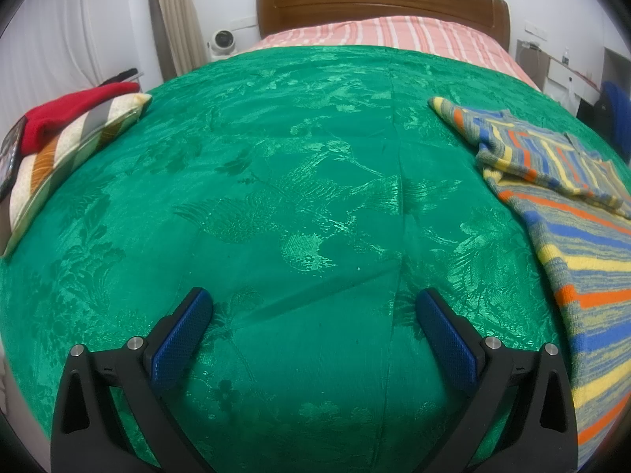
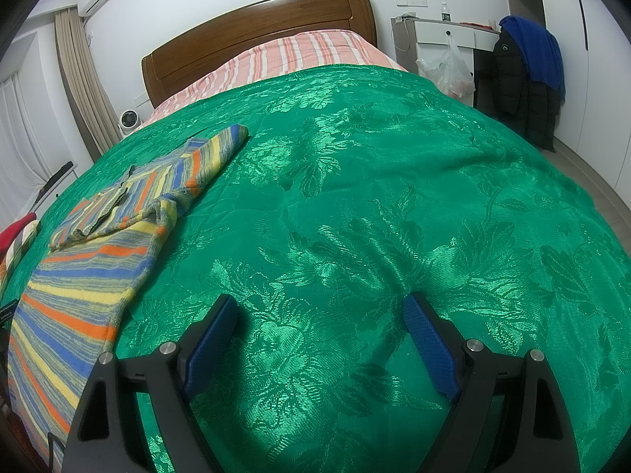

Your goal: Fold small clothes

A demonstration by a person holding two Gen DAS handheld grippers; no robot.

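A small striped knit sweater (image 1: 568,213) in blue, orange, yellow and grey lies on the green bedspread (image 1: 299,181), at the right of the left wrist view. In the right wrist view the same sweater (image 2: 98,244) lies at the left, one sleeve folded across its body and its hem reaching the near bed edge. My left gripper (image 1: 315,303) hovers open over bare bedspread, left of the sweater, nothing between its blue pads. My right gripper (image 2: 321,311) stands open over the bedspread (image 2: 374,197), right of the sweater, holding nothing.
A striped cushion (image 1: 67,157) with a red garment (image 1: 71,110) on it sits at the bed's left edge. A wooden headboard (image 1: 378,4) and striped pink sheet (image 1: 394,35) lie beyond. A white desk (image 2: 453,35), plastic bag (image 2: 449,71) and dark jackets (image 2: 524,86) stand right of the bed.
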